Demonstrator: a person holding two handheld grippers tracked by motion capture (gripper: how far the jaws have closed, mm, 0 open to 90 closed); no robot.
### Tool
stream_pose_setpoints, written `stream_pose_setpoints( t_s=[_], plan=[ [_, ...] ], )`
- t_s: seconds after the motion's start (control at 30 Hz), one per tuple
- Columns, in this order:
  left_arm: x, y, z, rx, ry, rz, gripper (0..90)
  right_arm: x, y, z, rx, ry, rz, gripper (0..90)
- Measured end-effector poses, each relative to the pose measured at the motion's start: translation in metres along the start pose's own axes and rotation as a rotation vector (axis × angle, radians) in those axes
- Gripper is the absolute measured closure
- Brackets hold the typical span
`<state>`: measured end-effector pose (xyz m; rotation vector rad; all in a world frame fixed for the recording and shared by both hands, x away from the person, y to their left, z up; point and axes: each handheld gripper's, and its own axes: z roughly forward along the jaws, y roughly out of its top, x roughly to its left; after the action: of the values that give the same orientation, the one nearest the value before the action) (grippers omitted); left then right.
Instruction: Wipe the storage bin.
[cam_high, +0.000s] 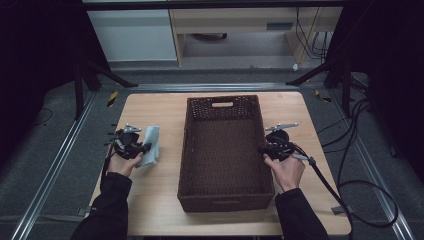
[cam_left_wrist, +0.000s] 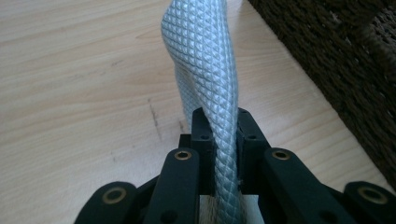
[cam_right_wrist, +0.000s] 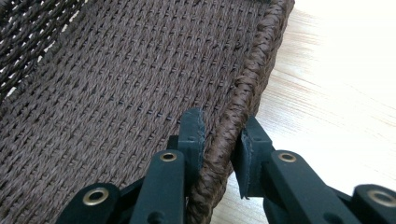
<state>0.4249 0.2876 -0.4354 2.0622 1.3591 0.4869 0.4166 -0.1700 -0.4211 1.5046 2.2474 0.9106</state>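
A pale grey-blue cloth (cam_high: 151, 140) with a diamond weave hangs over the wooden table (cam_high: 155, 200), left of a dark brown woven basket (cam_high: 223, 98). My left gripper (cam_high: 144, 148) is shut on it; in the left gripper view the cloth (cam_left_wrist: 201, 46) runs up from between the jaws of the left gripper (cam_left_wrist: 219, 119), twisted, with the basket wall (cam_left_wrist: 336, 60) to the right. My right gripper (cam_high: 264, 149) sits at the basket's right rim. In the right gripper view the right gripper (cam_right_wrist: 223, 126) straddles the braided rim (cam_right_wrist: 247, 79), one jaw inside the basket, one outside, both against the rim.
The basket has a handle slot (cam_high: 222, 104) in its far wall, and nothing lies inside it. Black cables (cam_high: 350, 165) trail off the table's right side. Metal rails (cam_high: 55, 165) and dark stands flank the table.
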Motion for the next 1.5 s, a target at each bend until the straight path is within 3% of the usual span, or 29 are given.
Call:
stream_pose_setpoints(
  t_s=[0.2, 0.5, 0.9, 1.13, 1.27, 1.5],
  plan=[
    [-0.002, 0.016, 0.014, -0.011, -0.013, 0.019, 80.2, 0.002, 0.002, 0.003, -0.004, 0.031, -0.007, 75.0],
    [-0.004, 0.034, 0.041, 0.009, -0.043, 0.006, 80.4, 0.013, 0.005, 0.006, 0.006, 0.050, -0.044, 75.2],
    [-0.005, 0.037, 0.076, 0.061, -0.066, 0.012, 80.6, 0.019, 0.005, 0.007, 0.011, 0.072, -0.064, 75.3],
    [-0.006, 0.040, 0.092, 0.084, -0.099, -0.016, 80.9, 0.021, 0.006, 0.008, 0.010, 0.086, -0.079, 75.3],
    [-0.005, 0.041, 0.088, 0.064, -0.116, -0.010, 81.2, 0.021, 0.006, 0.008, 0.011, 0.089, -0.077, 75.2],
    [-0.002, 0.056, 0.056, -0.014, -0.107, 0.041, 81.7, 0.020, 0.006, 0.008, 0.012, 0.090, -0.073, 75.0]
  ],
)
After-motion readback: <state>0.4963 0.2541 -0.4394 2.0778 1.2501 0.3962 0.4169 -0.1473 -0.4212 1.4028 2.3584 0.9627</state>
